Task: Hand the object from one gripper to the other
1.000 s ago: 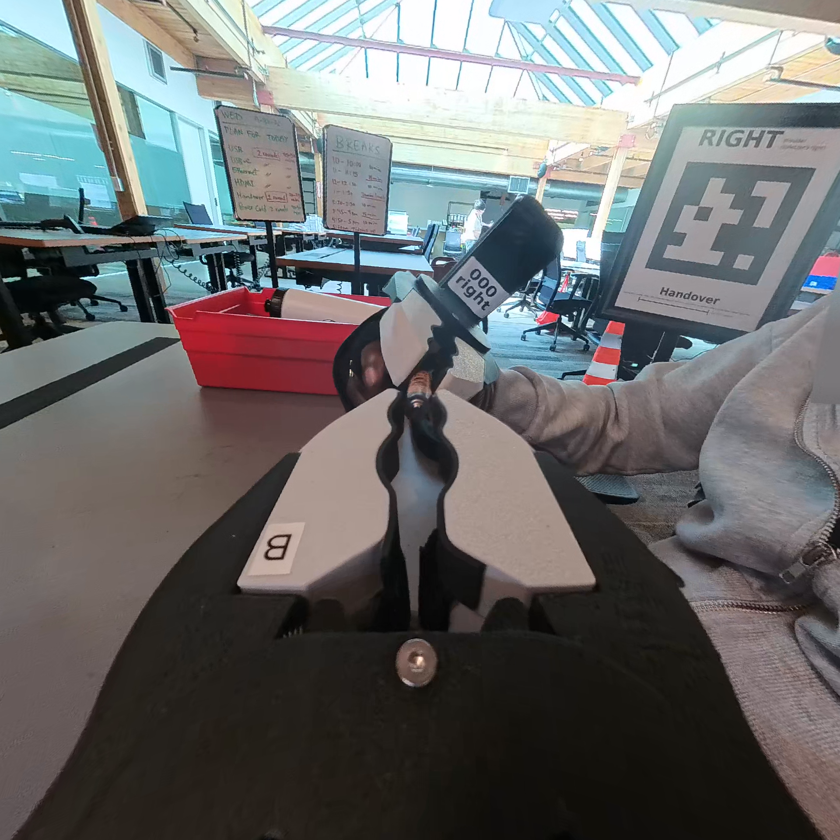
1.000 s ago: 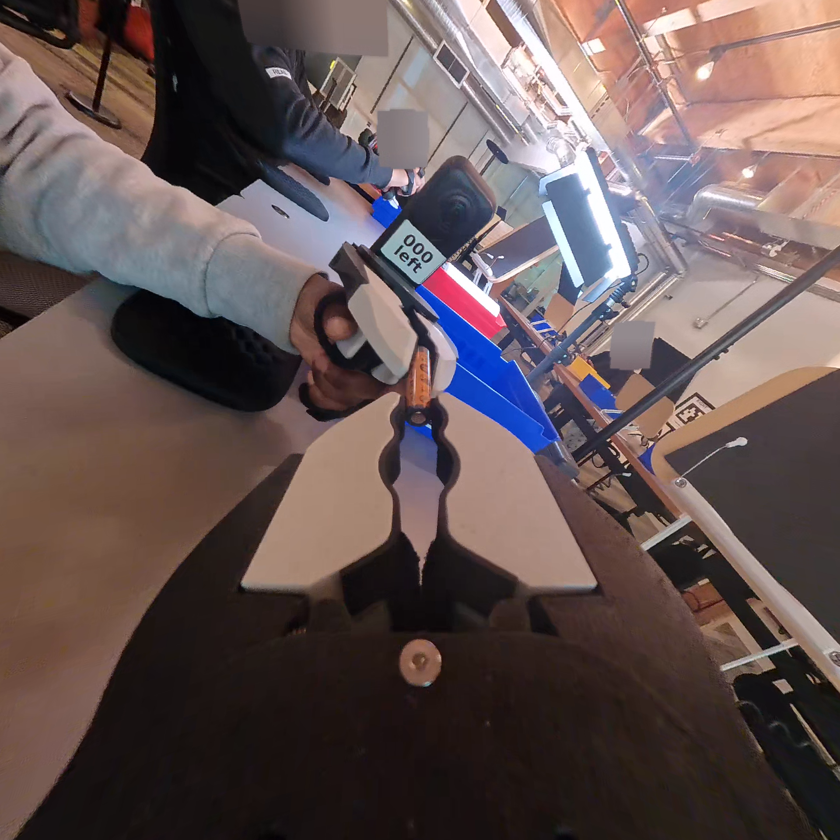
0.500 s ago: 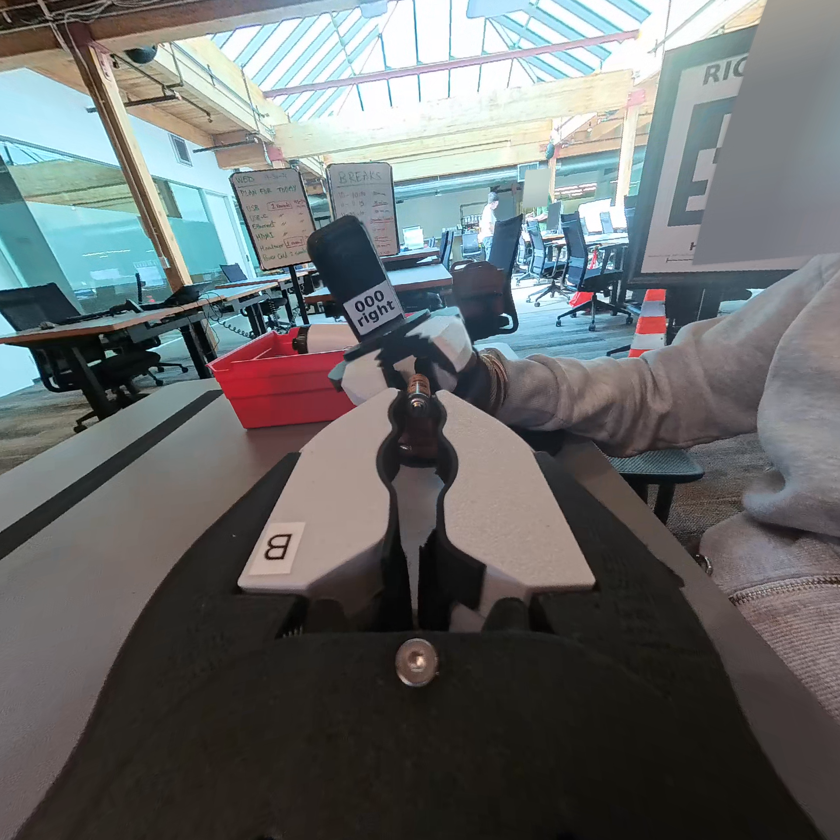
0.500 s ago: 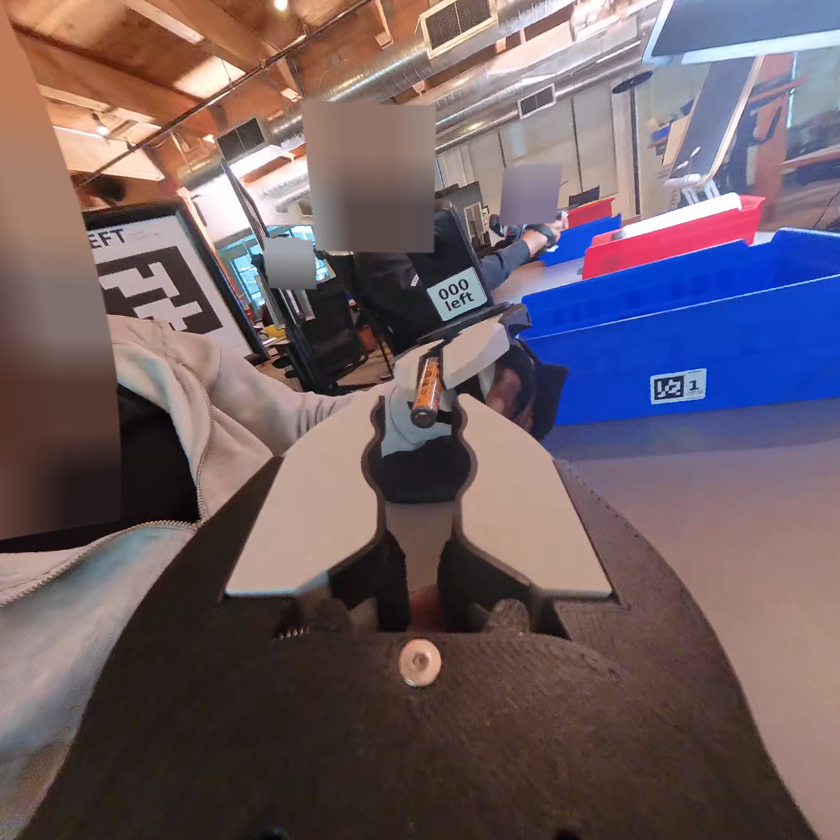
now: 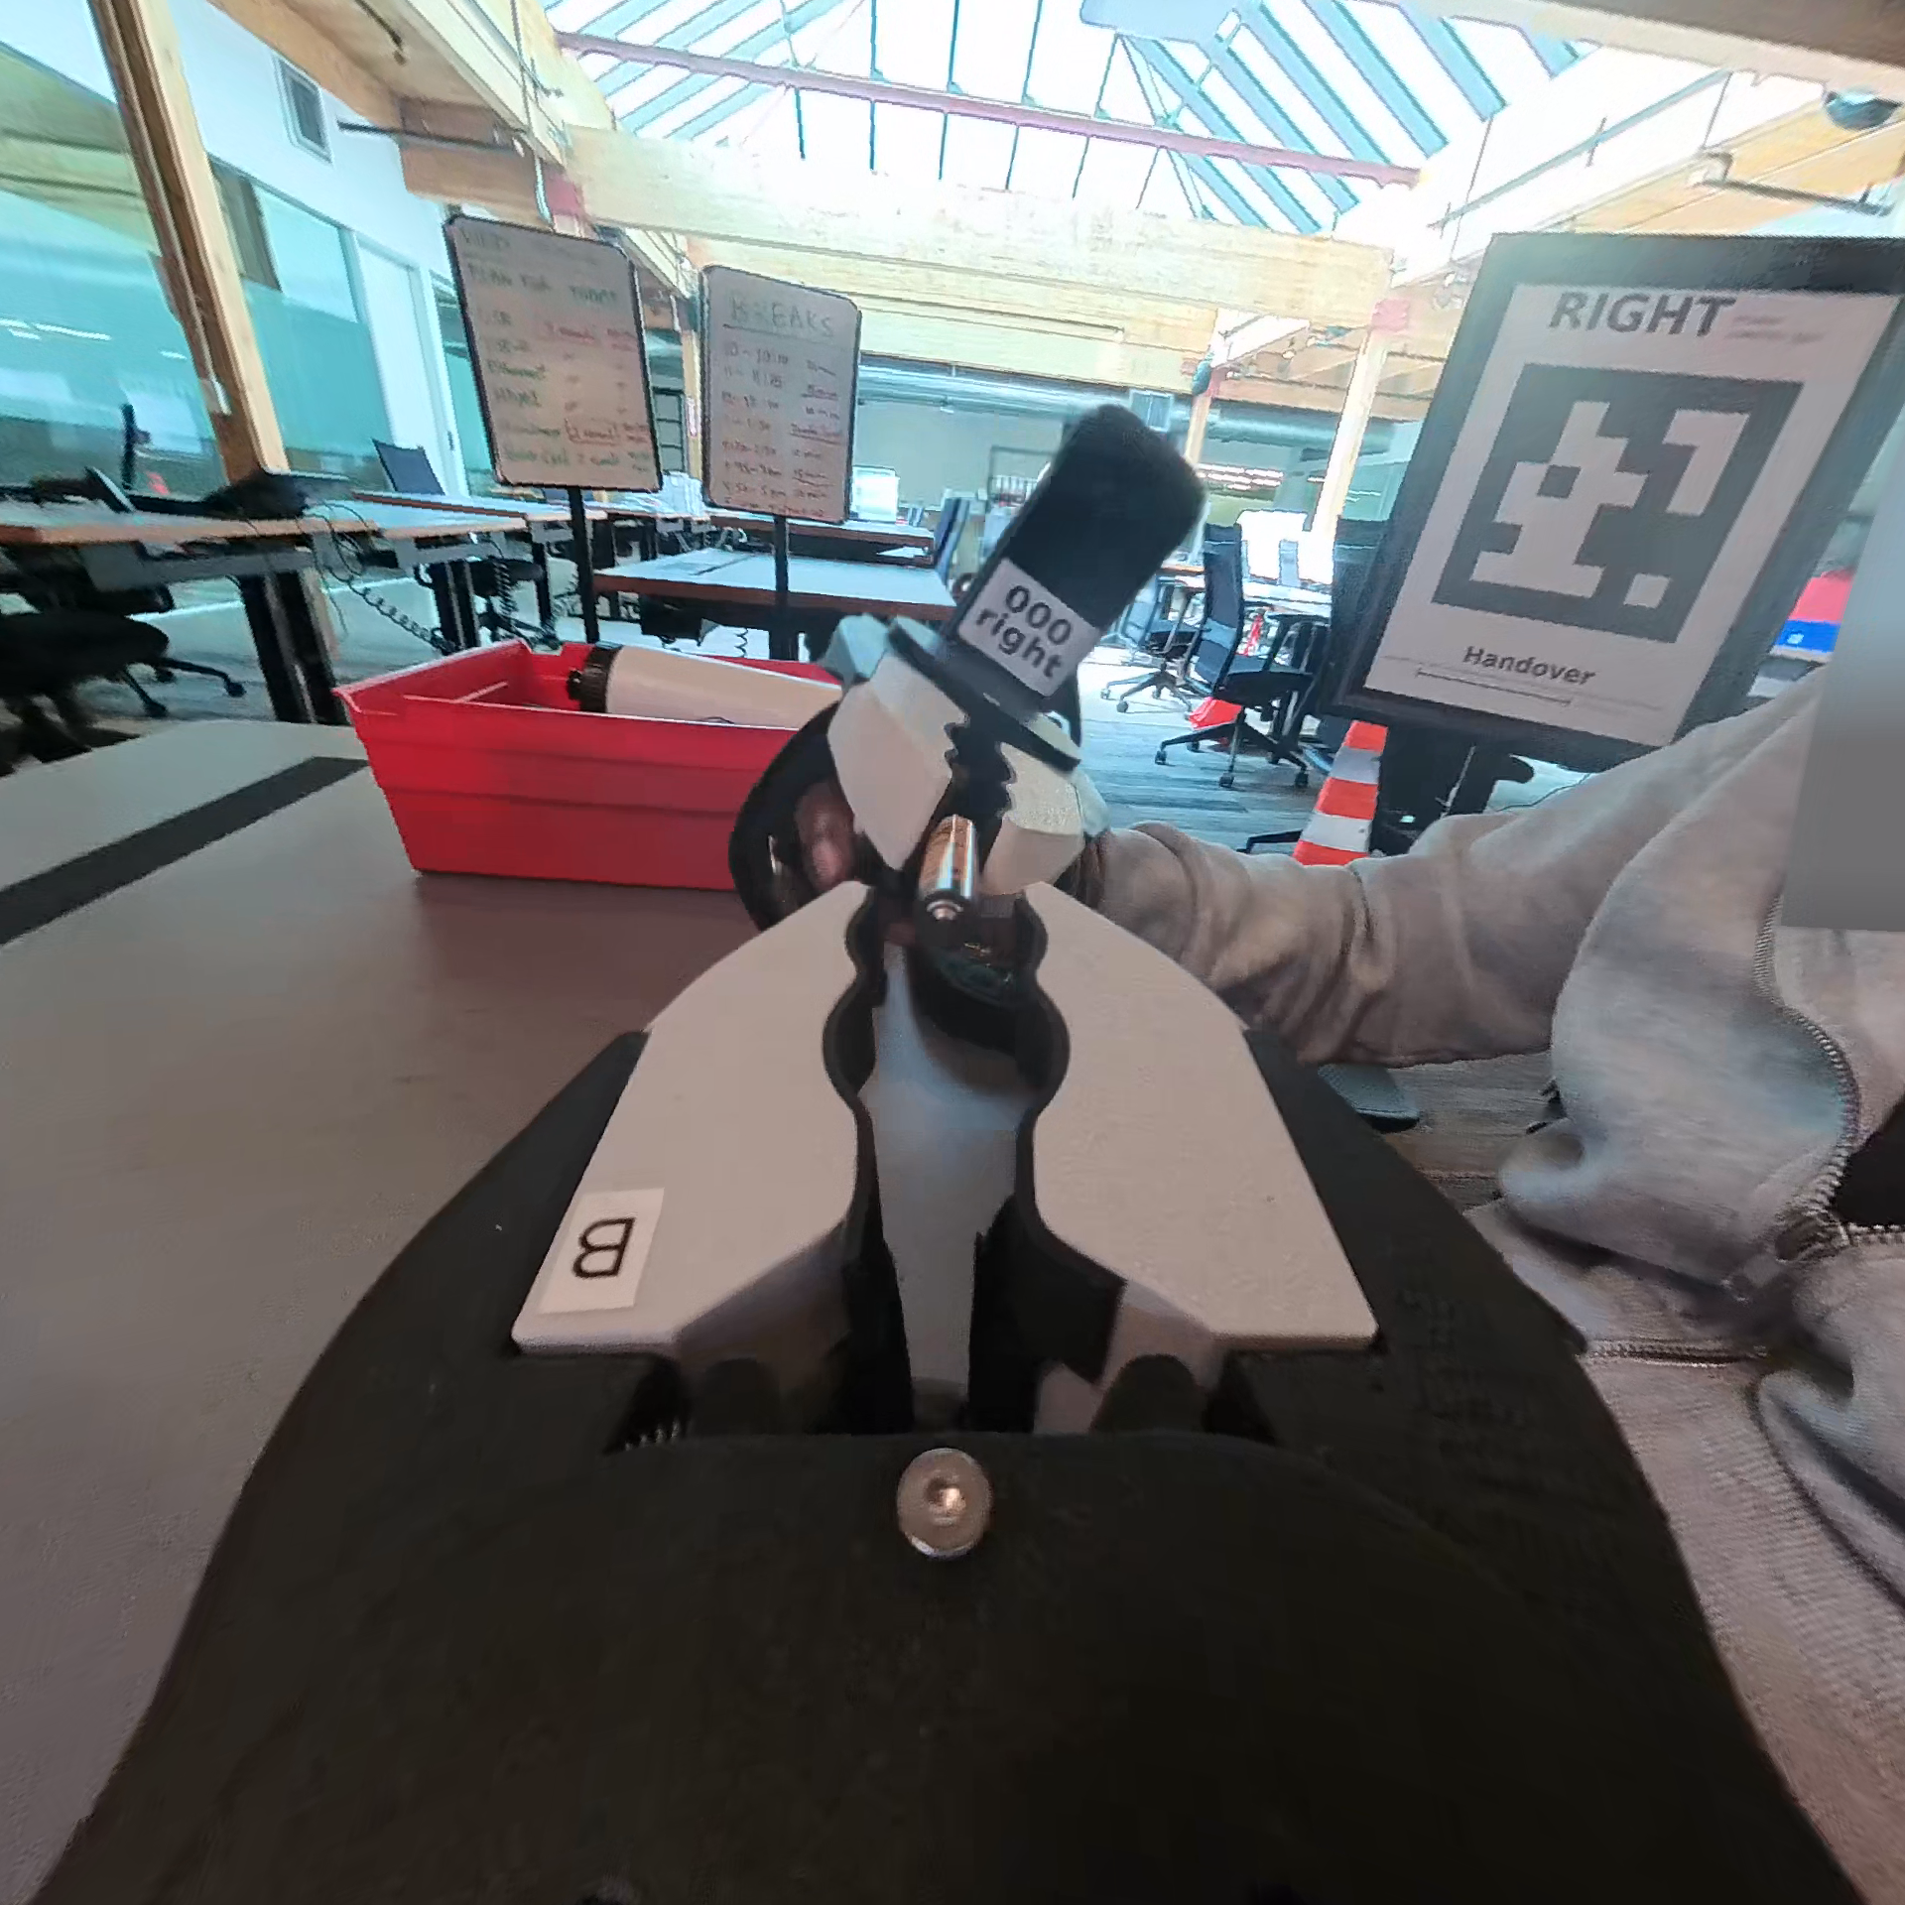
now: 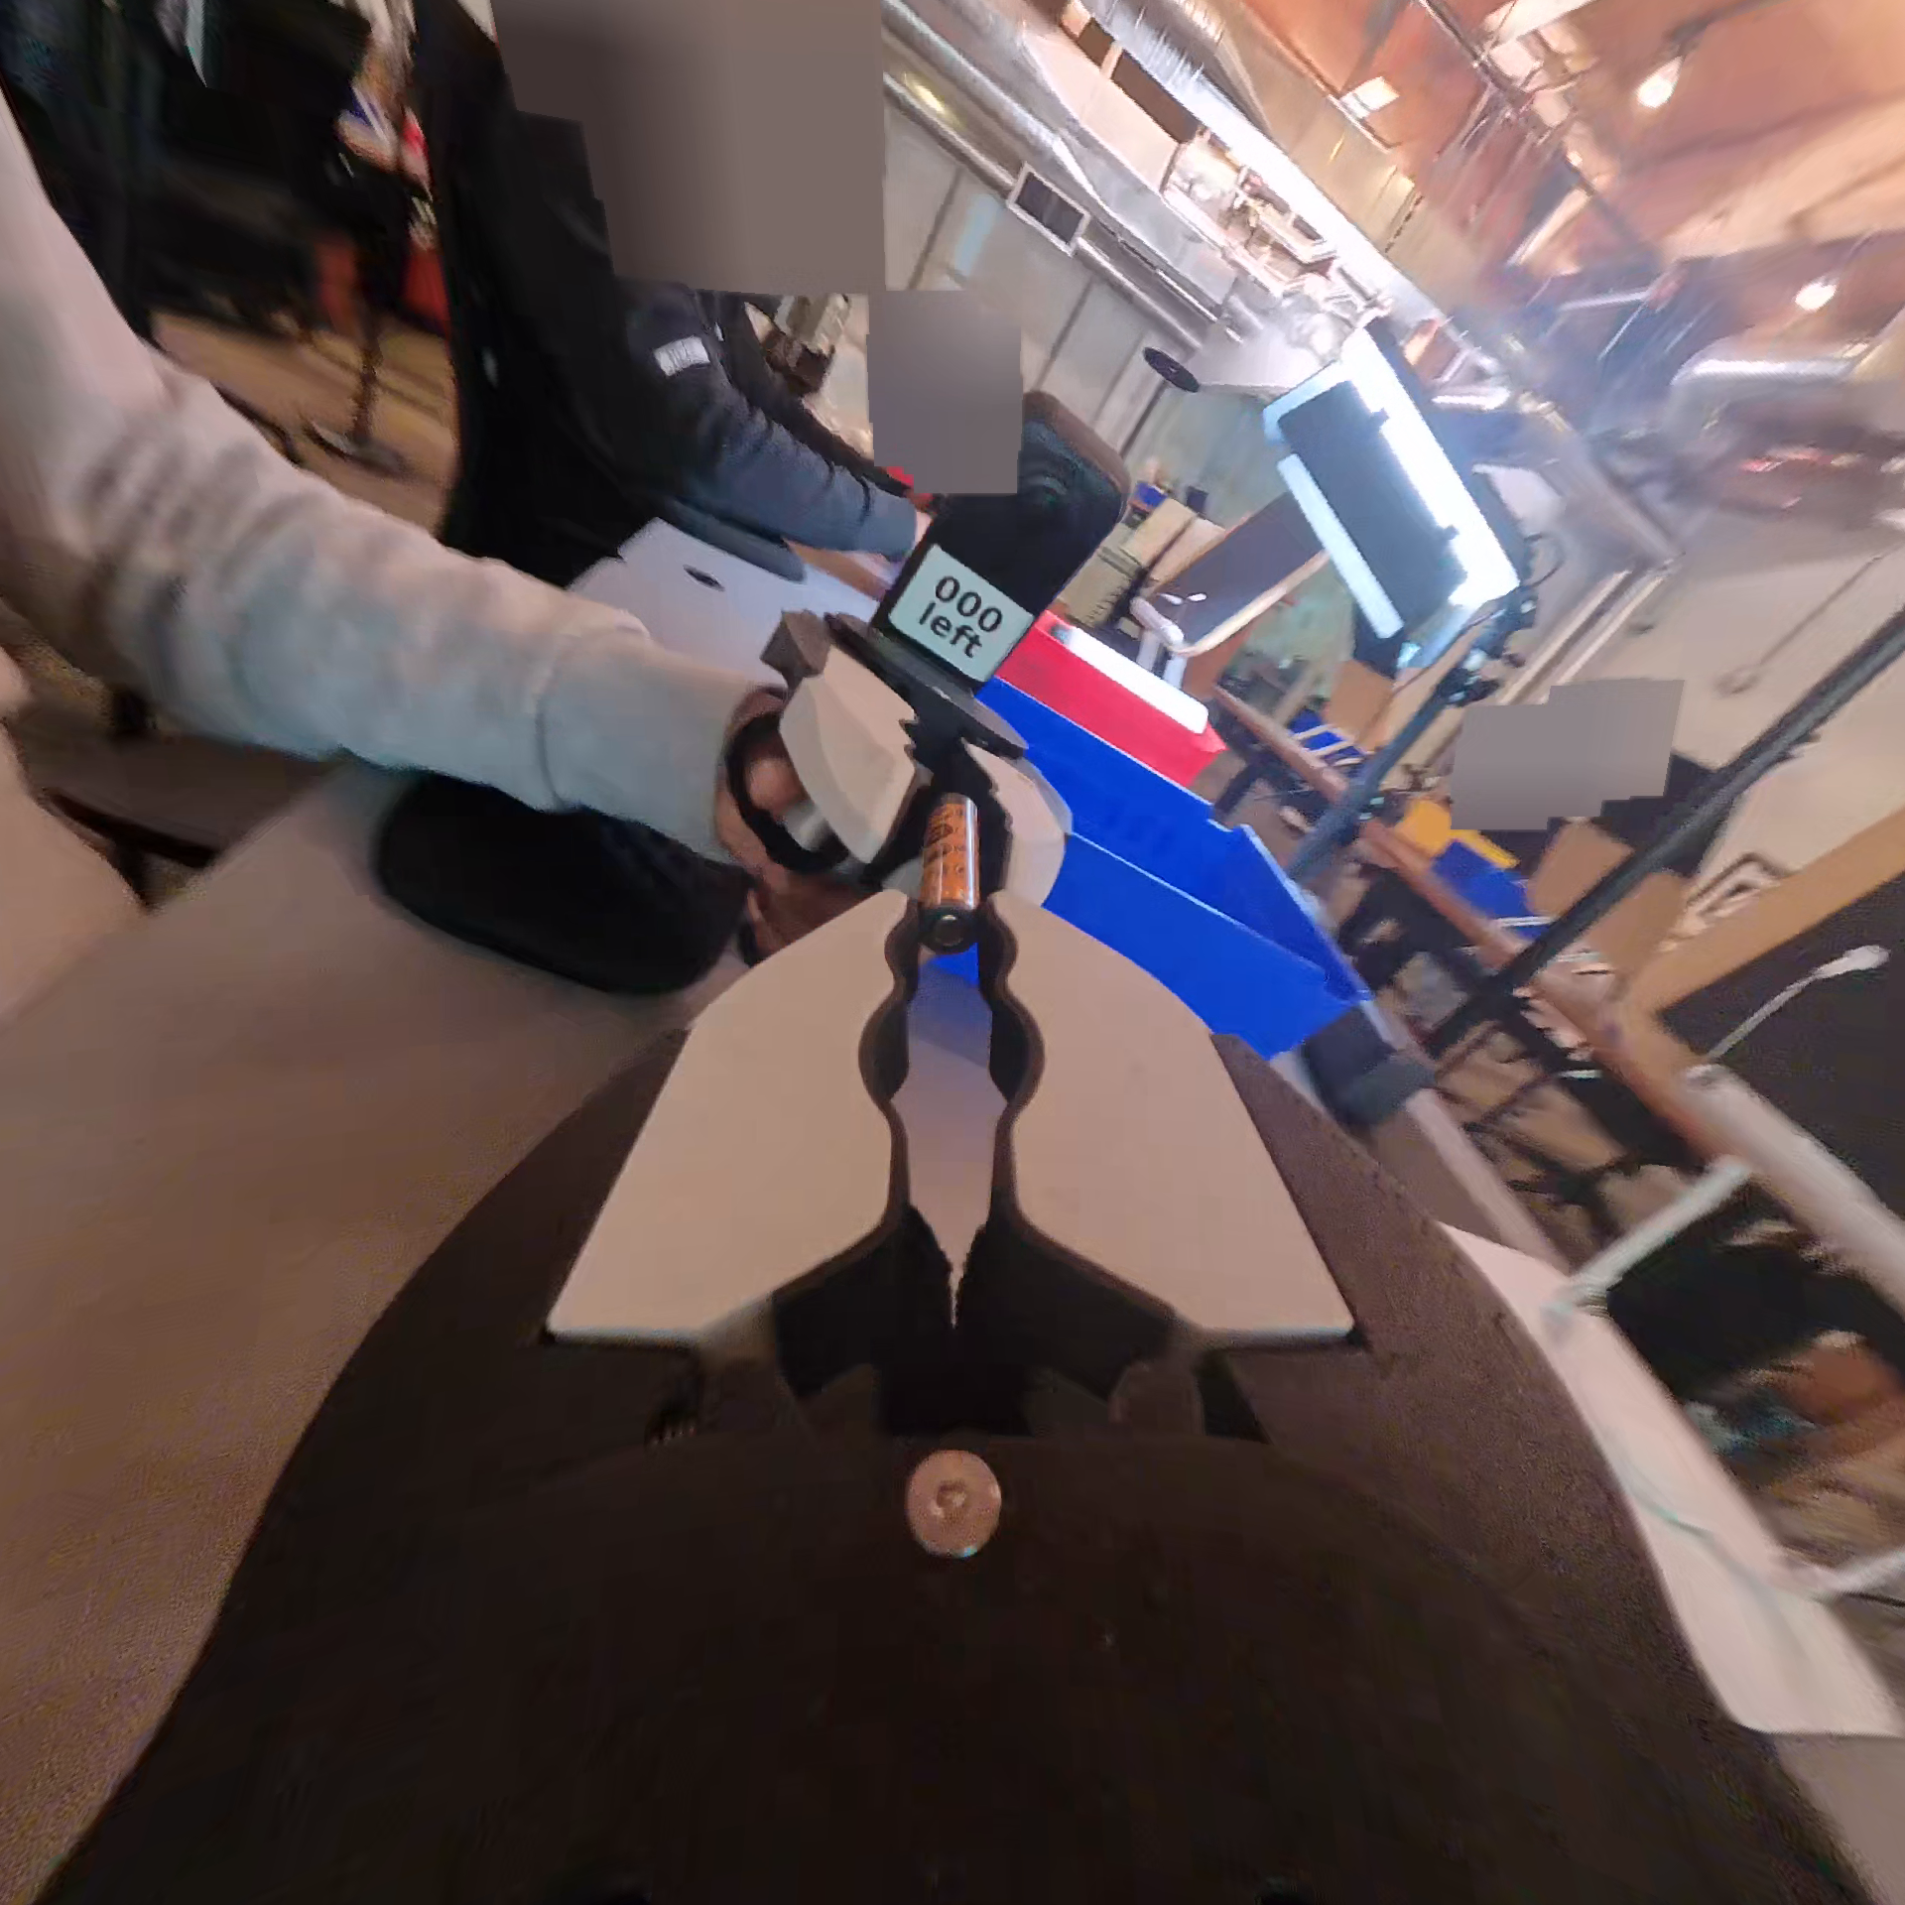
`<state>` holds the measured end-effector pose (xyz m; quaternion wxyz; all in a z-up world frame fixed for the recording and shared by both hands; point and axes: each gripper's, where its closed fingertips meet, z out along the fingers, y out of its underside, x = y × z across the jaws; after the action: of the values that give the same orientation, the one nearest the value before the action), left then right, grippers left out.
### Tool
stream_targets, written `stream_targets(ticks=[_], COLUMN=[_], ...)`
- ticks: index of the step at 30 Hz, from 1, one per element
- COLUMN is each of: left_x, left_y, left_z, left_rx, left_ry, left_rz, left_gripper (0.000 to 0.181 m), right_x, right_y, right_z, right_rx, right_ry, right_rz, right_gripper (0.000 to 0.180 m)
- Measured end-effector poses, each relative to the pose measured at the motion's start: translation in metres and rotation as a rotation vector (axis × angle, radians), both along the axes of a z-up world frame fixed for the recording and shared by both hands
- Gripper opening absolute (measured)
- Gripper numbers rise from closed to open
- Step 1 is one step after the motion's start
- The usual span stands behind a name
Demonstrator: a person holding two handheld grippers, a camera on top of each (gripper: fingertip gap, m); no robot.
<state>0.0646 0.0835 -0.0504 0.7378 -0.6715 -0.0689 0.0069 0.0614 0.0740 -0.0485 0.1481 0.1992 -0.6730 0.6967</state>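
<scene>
While right tongs (image 6: 948,912) clamp the battery (image 6: 950,856), left tongs (image 5: 954,912) gape; red bin (image 5: 557,794) holds bottle (image 5: 691,691).

We see an open-plan office used as a lab: rows of desks (image 5: 773,577) and office chairs (image 5: 1227,660), whiteboards (image 5: 557,351), skylights (image 5: 1031,103), plastic bins (image 5: 557,794), studio light panel (image 6: 1381,505).

Left gripper (image 5: 943,928) and right gripper (image 6: 948,928) tip to tip — left fingers (image 5: 742,1113) spread, right fingers (image 6: 763,1113) pinched close.
</scene>
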Motion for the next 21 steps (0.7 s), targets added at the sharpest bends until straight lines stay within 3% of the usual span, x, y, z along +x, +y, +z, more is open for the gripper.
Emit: stream_targets(ticks=[7, 9, 13, 16, 21], left_x=[-0.001, -0.001, -0.002, 0.002, 0.003], left_y=[-0.001, -0.002, -0.002, -0.003, -0.002], left_z=[0.001, 0.001, 0.002, 0.008, 0.008], left_rx=[0.014, 0.017, 0.01, 0.029, 0.006], left_ry=[-0.036, -0.044, 0.013, 0.139, 0.282], left_rz=[-0.003, -0.012, 0.011, 0.028, 0.075], left_gripper=[0.02, 0.011, 0.01, 0.01, 0.01], right_x=[-0.001, -0.002, -0.005, -0.005, 0.001], right_y=[-0.002, -0.003, -0.004, -0.002, 0.0], right_z=[-0.003, -0.005, -0.005, 0.001, 0.0], right_rx=[0.003, 0.012, 0.008, -0.018, 0.061], right_ry=[0.219, 0.241, 0.193, 0.006, -0.663], right_rz=[-0.083, -0.096, -0.107, -0.06, 0.225], right_gripper=[0.011, 0.011, 0.011, 0.018, 0.031])
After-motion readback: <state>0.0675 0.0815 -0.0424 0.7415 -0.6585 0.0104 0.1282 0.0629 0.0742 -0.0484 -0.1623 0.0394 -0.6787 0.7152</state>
